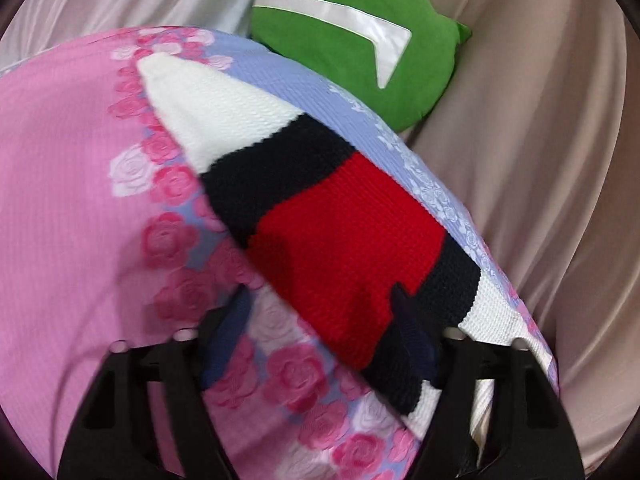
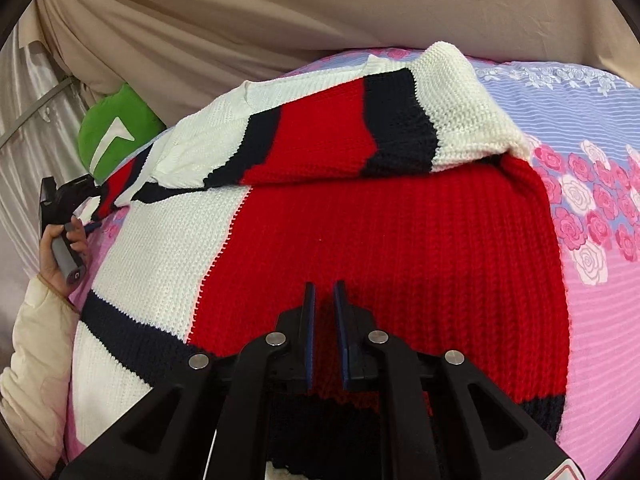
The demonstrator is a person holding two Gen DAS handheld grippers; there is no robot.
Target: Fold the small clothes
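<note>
Black linkage of the right gripper (image 2: 324, 292) fills the bottom of the right wrist view; its blue pads are seen nearly together with a thin gap, and nothing is visibly pinched between them, so it is recorded as almost closed and empty, hovering over the red panel. A knit sweater (image 2: 400, 248) in red, white and navy bands is spread on the rose-print bedspread (image 2: 600, 300), occupying the centre of that view. One sleeve (image 2: 340, 128) is laid across the upper body, running from upper right down to the left edge; this placement is judged to be a sleeve fold partly made. At the left edge the left gripper (image 2: 94, 196) is held by a hand (image 2: 60, 256) in a cream sleeve, right at the sleeve's cuff end. In the left wrist view the sleeve (image 1: 320, 208) is seen as a long strip, its axis running from upper left to lower right, the white tip pointing to the upper left. Left fingers (image 1: 416, 328) stand apart; whether knit is pressed between them cannot be told because of blur, though a navy edge lies near the right one. A green cushion (image 1: 352, 40) is noted at top centre against beige drapery (image 1: 540, 160).
</note>
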